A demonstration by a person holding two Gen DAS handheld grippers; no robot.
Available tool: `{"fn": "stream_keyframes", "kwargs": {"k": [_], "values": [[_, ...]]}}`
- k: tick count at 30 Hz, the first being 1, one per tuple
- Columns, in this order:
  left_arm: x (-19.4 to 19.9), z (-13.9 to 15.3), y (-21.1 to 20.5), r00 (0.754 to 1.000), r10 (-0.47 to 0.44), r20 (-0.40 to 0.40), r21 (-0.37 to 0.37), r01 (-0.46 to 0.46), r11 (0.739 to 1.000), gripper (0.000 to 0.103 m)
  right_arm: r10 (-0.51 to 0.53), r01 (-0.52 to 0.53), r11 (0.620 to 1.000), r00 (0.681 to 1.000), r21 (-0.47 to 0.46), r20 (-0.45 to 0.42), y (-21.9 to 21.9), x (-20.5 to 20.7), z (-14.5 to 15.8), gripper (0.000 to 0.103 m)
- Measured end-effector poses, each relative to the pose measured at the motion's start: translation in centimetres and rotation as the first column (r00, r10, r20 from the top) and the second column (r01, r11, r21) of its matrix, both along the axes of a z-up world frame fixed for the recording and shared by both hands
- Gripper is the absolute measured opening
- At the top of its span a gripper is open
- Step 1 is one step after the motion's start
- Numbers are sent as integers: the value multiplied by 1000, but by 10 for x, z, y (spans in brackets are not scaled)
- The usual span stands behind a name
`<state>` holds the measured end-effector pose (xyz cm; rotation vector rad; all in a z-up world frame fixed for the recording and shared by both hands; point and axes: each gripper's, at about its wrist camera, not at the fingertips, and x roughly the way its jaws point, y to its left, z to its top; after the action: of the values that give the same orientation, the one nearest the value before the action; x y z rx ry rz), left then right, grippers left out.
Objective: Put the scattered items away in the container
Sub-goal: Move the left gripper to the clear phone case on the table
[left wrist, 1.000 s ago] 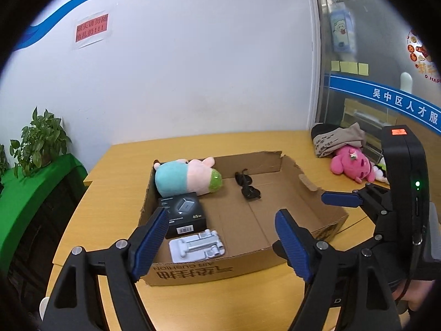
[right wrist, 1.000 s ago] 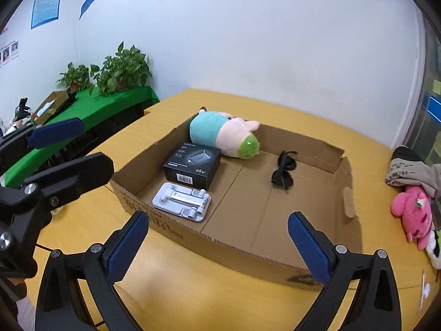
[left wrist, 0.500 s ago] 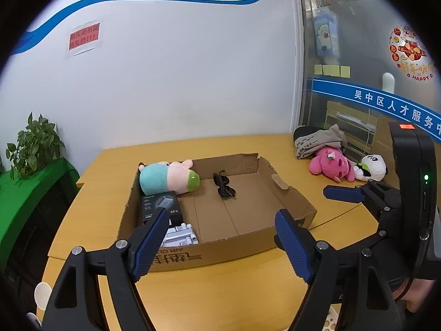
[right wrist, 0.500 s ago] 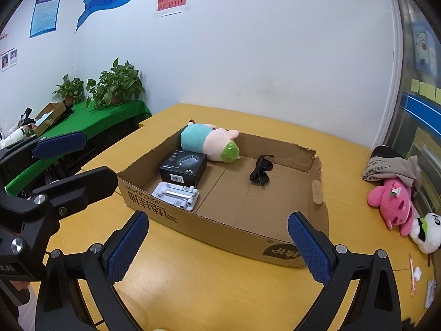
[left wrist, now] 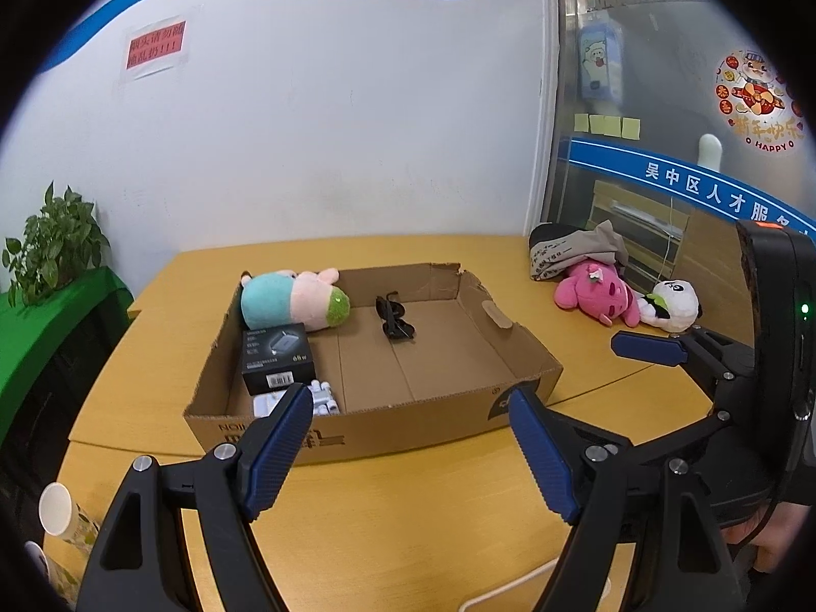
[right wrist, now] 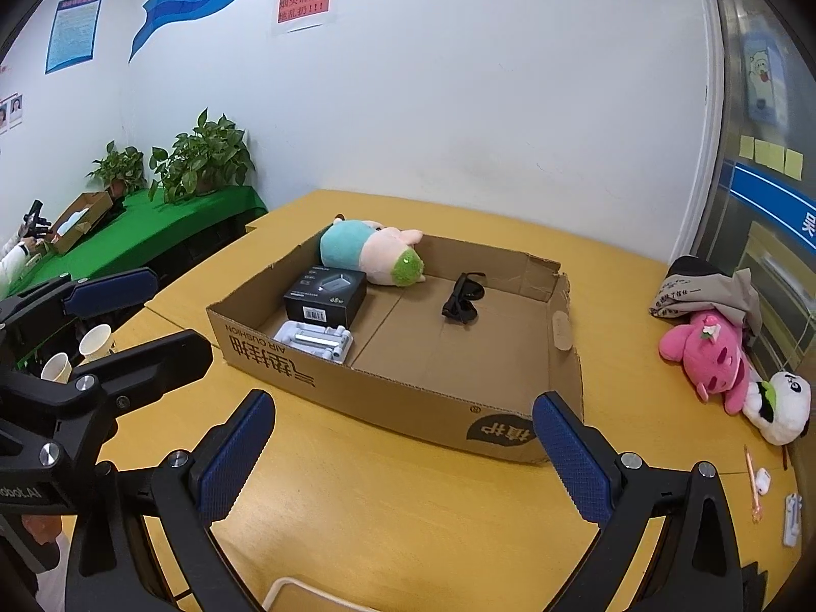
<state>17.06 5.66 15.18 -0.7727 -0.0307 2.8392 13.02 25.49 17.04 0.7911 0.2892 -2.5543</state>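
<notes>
A shallow cardboard box [left wrist: 408,423] [right wrist: 387,398] lies on the yellow table. Inside it are a teal and pink plush [left wrist: 293,301] [right wrist: 372,252], a black charger box [left wrist: 276,357] [right wrist: 326,293], a white plastic holder [right wrist: 319,339] and black sunglasses [left wrist: 393,324] [right wrist: 461,301]. Out on the table to the right lie a pink plush [left wrist: 599,296] [right wrist: 711,354], a panda plush [left wrist: 670,303] [right wrist: 780,405] and a grey cloth [left wrist: 576,255] [right wrist: 709,288]. My left gripper [left wrist: 410,451] and right gripper [right wrist: 403,456] both stand open and empty, in front of the box's near wall.
Paper cups [right wrist: 79,349] [left wrist: 61,510] stand near the table's left edge. A pen [right wrist: 752,484] and small white items [right wrist: 762,479] lie at the near right. A white cable [right wrist: 285,586] runs along the front edge. Potted plants [right wrist: 201,158] sit on a green-covered bench at the left.
Both grippers have drawn back from the box, which now looks smaller and farther. The pink plush, panda and cloth at the right have come fully into view. Both grippers stay open.
</notes>
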Motion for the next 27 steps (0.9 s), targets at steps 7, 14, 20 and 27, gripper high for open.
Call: {"fn": "stream_keyframes", "kwargs": {"k": [7, 14, 20, 27], "values": [[12, -51, -7, 988, -19, 156, 47, 12, 999, 79, 18, -21, 999, 996, 32, 88, 44, 19, -48, 103], [24, -122, 7, 904, -139, 403, 101, 108, 989, 79, -28, 16, 999, 941, 41, 337, 101, 42, -138, 103], [32, -165, 30, 827, -184, 531, 106, 151, 983, 64, -37, 29, 999, 928, 28, 370, 108, 59, -163, 101], [27, -186, 41, 806, -141, 576, 63, 128, 990, 31, -33, 14, 998, 926, 55, 375, 102, 63, -178, 75]]}}
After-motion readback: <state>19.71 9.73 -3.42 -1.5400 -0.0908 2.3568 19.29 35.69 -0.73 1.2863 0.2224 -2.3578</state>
